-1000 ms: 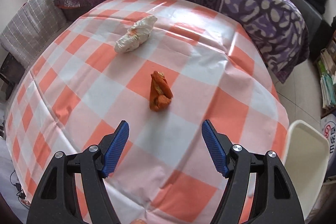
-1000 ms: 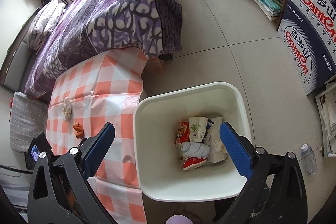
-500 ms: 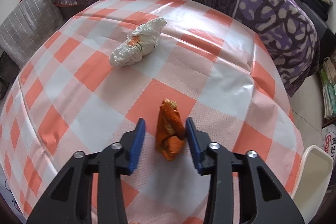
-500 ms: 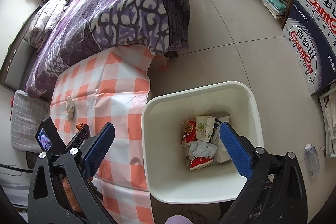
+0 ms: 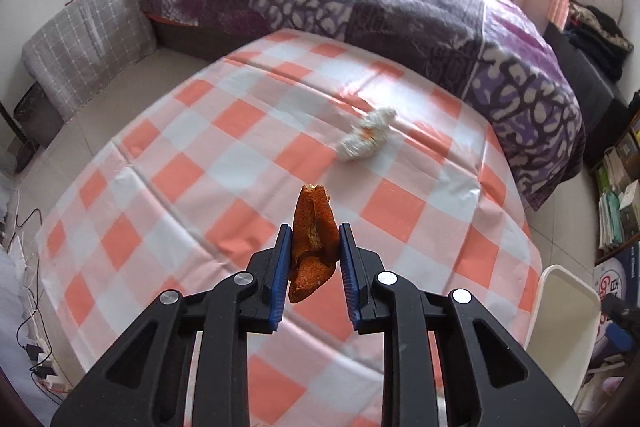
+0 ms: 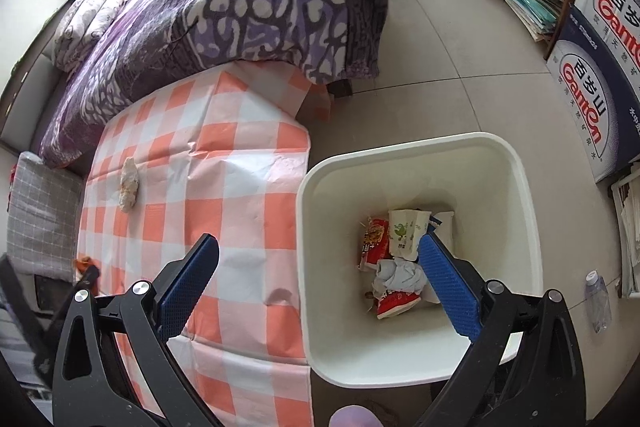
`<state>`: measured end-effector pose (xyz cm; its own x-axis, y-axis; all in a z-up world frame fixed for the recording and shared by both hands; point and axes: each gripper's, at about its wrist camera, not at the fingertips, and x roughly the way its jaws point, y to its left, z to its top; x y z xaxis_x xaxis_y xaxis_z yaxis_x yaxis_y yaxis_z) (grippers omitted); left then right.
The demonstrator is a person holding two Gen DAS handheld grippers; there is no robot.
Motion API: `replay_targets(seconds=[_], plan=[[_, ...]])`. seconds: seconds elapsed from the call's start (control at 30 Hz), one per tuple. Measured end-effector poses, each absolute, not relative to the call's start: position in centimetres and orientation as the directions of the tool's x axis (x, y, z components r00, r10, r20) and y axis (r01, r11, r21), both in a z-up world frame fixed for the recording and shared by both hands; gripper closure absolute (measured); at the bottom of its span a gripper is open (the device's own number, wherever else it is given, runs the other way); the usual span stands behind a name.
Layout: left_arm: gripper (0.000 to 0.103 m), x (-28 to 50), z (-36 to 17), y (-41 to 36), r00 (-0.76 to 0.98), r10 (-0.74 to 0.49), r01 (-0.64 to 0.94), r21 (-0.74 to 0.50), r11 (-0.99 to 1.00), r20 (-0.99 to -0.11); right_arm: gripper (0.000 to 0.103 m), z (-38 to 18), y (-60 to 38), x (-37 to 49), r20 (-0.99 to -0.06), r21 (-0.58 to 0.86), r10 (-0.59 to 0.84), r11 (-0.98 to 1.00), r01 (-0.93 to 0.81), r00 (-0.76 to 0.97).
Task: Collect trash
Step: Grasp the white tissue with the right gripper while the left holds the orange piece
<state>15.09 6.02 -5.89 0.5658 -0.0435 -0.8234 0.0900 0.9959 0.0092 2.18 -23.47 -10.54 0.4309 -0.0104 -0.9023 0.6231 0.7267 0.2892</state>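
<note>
Lifted off the tabletop (image 5: 224, 167), the orange peel (image 5: 311, 243) now sits pinched in the left claw (image 5: 312, 259), whose jaws have just been closing. At two o'clock lies a crumpled wrapper (image 5: 366, 139). Right claw (image 6: 316, 281) gapes empty over the bin (image 6: 420, 155).

left tongs (image 5: 312, 255) have just closed, pads pinching something; right tongs (image 6: 316, 287) gape wide, empty.
</note>
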Motion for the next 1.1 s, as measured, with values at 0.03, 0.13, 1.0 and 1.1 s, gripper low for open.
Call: replay_targets(seconds=[0.03, 0.13, 1.0, 1.1], plan=[[0.079, 14.5, -4.6, 7.4, 0.585, -0.033, 0.069, 0.01, 0.998, -0.81, 0.007, -11.0, -22.5, 3.1, -0.911, 0.283, 0.013, 0.746, 0.603, 0.412], [0.079, 12.7, -1.5, 11.5, 0.635, -0.006, 0.002, -0.007, 1.0, -0.772, 0.007, -12.1, -18.6, 6.8, -0.923, 0.293, 0.083, 0.785, 0.546, 0.377], [0.079, 11.8, 1.5, 23.2, 0.685, 0.068, -0.191, -0.089, 0.978, -0.725, 0.065, -16.7, -3.2, 30.9, -0.899, 0.086, -0.097, 0.917, 0.389, 0.427], [0.079, 11.7, 1.4, 23.5, 0.684, 0.078, -0.199, -0.083, 0.976, -0.725, 0.066, -15.1, -2.4, 29.9, -0.876, 0.107, -0.075, 0.933, 0.343, 0.476]])
